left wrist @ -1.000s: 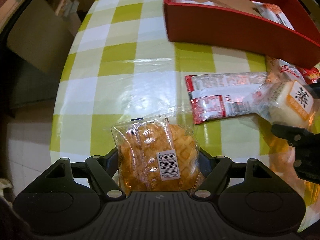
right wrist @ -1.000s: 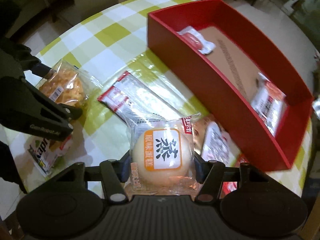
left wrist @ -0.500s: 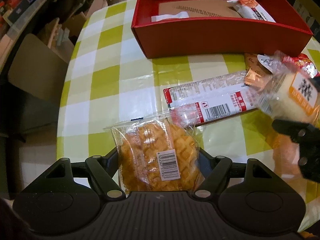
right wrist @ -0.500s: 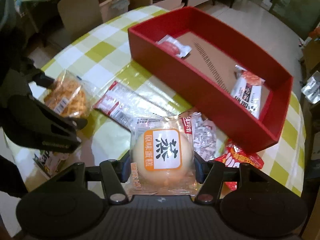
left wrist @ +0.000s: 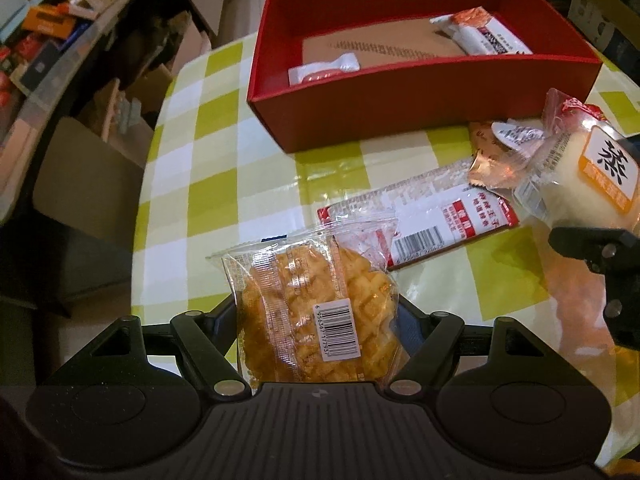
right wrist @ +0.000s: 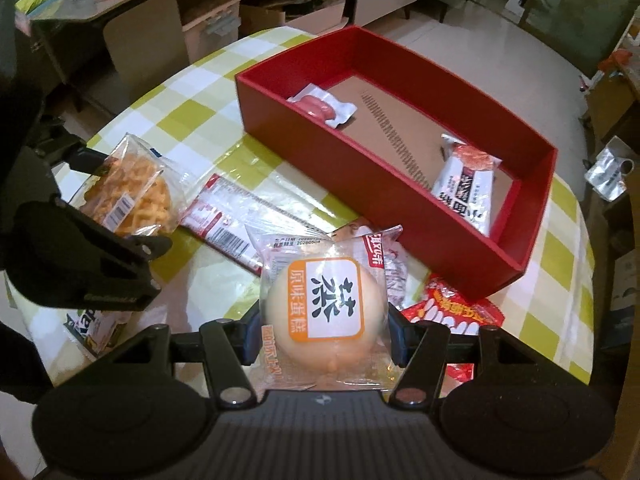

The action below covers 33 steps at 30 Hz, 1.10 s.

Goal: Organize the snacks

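Two hand-held grippers above a green-and-white checked surface (left wrist: 224,184). The left gripper (left wrist: 318,312) has its fingers clenched on a clear-wrapped waffle cake (left wrist: 316,312), barcode label facing the camera, the packet held clear of the surface. The right gripper (right wrist: 324,332) has its fingers clenched on a wrapped steamed cake (right wrist: 324,304), a pale round bun with an orange-bordered white label. In the right wrist view, the left gripper and its waffle cake appear at 9 o'clock, and the red box (right wrist: 360,172) lies at 1 o'clock, open-topped with a brown card floor. Inside the box, a small sausage packet (right wrist: 324,106) rests toward its far end and a white-and-orange snack packet (right wrist: 466,184) toward its near right end. On the surface between the grippers and the box lies a long red-and-white packet (right wrist: 236,216); a red crinkled packet (right wrist: 452,312) sits at 4 o'clock beside the box's near corner. A blue-lettered wrapper (right wrist: 94,324) lies at 8 o'clock, partly hidden under the left gripper.
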{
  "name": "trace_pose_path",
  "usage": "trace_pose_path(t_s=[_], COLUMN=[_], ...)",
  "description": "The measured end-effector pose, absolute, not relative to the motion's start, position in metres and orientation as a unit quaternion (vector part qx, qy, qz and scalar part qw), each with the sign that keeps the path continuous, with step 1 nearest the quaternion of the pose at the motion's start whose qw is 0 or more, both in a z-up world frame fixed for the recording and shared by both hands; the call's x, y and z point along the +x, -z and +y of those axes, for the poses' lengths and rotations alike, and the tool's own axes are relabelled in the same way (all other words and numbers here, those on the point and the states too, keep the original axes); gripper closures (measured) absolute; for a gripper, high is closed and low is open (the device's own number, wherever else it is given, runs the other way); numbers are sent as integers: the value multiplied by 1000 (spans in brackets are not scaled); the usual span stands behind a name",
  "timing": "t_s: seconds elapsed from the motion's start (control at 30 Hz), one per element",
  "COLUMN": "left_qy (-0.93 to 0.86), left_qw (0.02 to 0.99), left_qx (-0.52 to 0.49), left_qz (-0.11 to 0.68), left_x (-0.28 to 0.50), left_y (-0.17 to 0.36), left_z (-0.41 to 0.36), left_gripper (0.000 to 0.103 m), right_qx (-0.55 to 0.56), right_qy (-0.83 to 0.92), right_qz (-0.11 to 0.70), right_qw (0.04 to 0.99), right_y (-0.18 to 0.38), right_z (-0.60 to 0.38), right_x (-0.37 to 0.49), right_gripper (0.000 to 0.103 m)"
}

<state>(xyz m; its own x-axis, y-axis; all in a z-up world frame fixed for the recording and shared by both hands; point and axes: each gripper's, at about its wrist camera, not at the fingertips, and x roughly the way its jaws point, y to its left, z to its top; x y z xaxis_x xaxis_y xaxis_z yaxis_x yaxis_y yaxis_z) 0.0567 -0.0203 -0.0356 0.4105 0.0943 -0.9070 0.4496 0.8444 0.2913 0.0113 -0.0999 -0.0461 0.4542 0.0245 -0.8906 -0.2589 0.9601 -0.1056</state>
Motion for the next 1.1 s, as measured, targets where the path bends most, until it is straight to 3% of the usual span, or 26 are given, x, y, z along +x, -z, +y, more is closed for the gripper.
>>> trace_pose_path(t_s=[1.1], left_qy=[113], left_qw=[839], left_qx=[261], left_qz=[464], left_x=[93], left_y=[-9], left_z=[-72], left_gripper=[22], right_qx=[-115], right_qy=[-14], right_qz=[454], right_qw=[883], right_y=[-1], right_z=[-143], right_x=[48], right_gripper=[38])
